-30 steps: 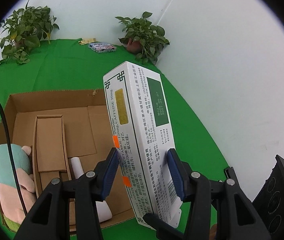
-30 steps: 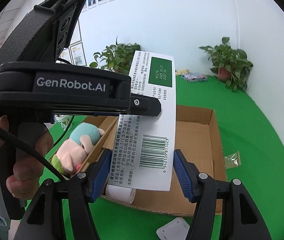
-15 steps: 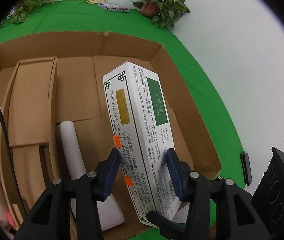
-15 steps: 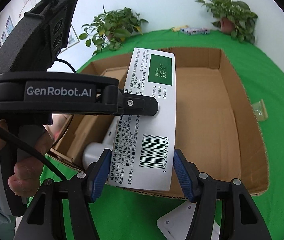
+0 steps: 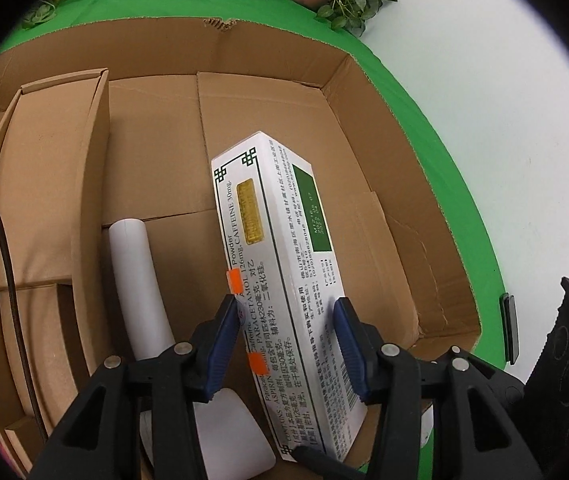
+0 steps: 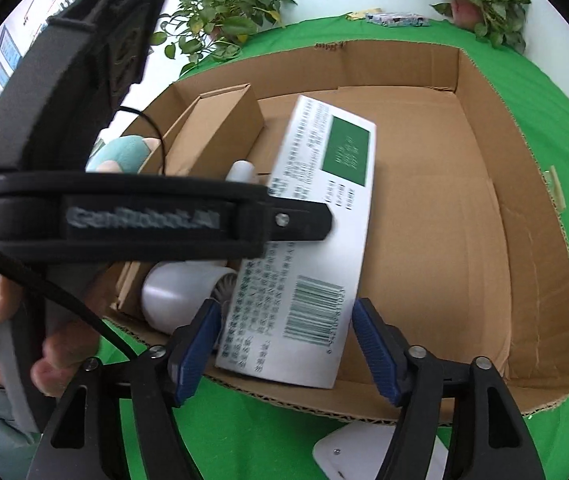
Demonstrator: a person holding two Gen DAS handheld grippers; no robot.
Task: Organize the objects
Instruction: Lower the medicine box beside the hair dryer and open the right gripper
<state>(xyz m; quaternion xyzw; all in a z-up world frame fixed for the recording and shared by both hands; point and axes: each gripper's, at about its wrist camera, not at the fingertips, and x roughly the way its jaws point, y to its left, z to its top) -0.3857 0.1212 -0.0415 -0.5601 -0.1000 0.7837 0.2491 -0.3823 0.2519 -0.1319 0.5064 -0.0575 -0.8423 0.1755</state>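
your left gripper [image 5: 284, 344] pinches the white medicine box [image 5: 280, 280] across its narrow sides near its lower end, both blue pads pressed flat against the card. the box's long axis runs up and away from those fingers, tilted, with its far end leaning out over the floor of the cardboard carton [image 5: 424, 148]. so the box hangs inside the carton's open top, above the bare right-hand part of the floor; whether its lower end touches the floor you cannot tell from either view. just to its left lies a white bottle [image 5: 140, 292], and further left a small brown box [image 5: 48, 184] sits against the carton's wall. your right gripper [image 6: 288, 344] straddles the barcode end of the same box, but its jaws have just been opening, and the right wrist view shows a gap between each pad and the box edges, so it frames the box without gripping it. the left hand is the only one carrying it. the coming move looks like laying the box flat, so tip its far end down toward the free floor on the right, away from the bottle, before you spread the left fingers.
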